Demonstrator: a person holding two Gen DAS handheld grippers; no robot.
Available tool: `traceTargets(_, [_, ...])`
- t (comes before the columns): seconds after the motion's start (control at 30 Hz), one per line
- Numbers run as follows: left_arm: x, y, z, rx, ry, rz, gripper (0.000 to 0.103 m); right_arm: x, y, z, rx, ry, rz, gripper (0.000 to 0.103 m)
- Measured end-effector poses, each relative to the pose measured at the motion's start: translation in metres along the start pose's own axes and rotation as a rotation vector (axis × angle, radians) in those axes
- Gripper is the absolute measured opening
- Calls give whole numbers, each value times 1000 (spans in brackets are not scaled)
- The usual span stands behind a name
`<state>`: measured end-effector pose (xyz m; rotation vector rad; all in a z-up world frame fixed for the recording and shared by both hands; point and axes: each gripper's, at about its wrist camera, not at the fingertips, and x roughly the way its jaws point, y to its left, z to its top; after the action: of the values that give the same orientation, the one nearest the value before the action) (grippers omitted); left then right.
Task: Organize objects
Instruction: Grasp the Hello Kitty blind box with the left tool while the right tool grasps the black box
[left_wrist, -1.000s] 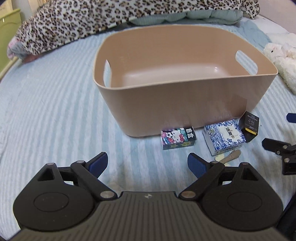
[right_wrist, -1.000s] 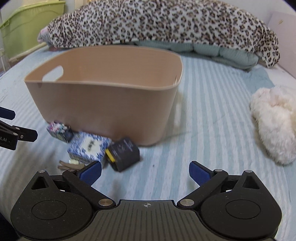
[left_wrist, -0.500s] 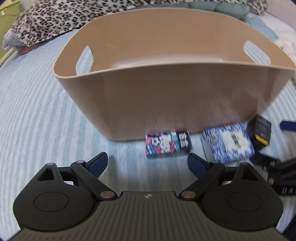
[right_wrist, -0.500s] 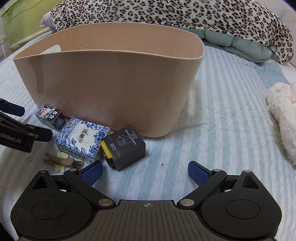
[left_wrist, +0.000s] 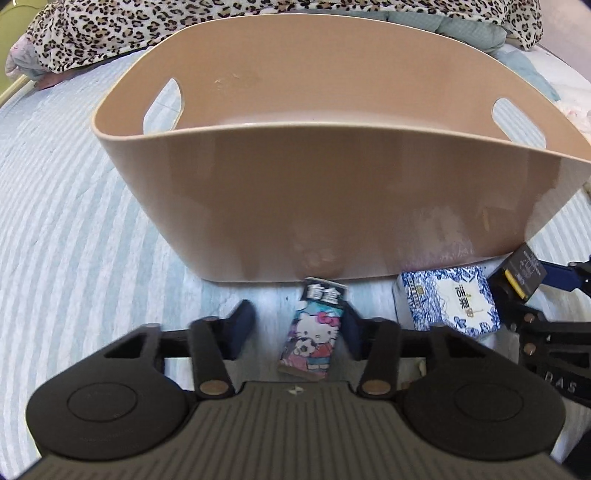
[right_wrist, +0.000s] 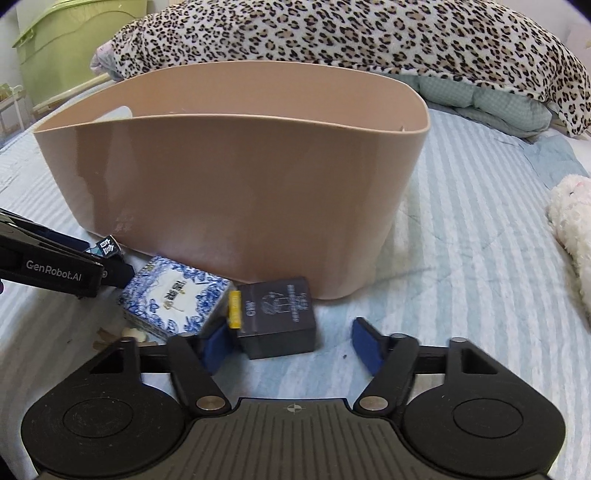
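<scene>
Left claw (left_wrist: 297, 328): fingers apart, straddling the cartoon box (left_wrist: 313, 332), which lies on the striped bed cover (left_wrist: 74, 229) just near the tub's front wall; the right pad looks to be touching the box, the left pad well clear
Right claw (right_wrist: 291, 345): fingers apart around the dark box (right_wrist: 277, 317), left pad just beside its yellow end, right pad apart from it
Tub (left_wrist: 332, 206): beige, upright, nothing visible in the part of the floor that shows (the near part of it is hidden behind the wall)
Other items: blue-and-white box (left_wrist: 448, 301) between the two targets, touching or nearly touching the dark box; small pale bits on the cover near it, too unclear to name
Risk, left: closing off-centre would likely shove the cartoon box sideways or twist it, since one pad meets it first
Risk, right: the left pad may catch the blue-and-white box and drag it along
Risk, both: the soft bed gives, so a box could tip out of a shallow grip
</scene>
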<state>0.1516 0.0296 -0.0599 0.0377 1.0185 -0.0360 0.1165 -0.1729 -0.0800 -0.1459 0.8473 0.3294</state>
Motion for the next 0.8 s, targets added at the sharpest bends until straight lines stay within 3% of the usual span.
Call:
traceTargets(0.07, [-3, 3, 0, 1, 8, -18, 25, 0, -1, 1, -1, -2, 6, 42])
traceTargets(0.37, [-23, 16, -5, 18, 13, -21, 25, -12, -3, 1, 26, -4, 7, 42])
traceTargets(0.6, [-58, 23, -11, 36, -55, -8, 25, -34, -6, 0, 56, -36, 11, 42])
traceTargets(0.67, [-70, 24, -10, 56, -86, 7, 25, -43, -7, 1, 37, -41, 47, 42])
traceTargets(0.8, [-80, 24, -9, 25, -128, -13, 25, -61, -9, 6, 37, -78, 57, 42])
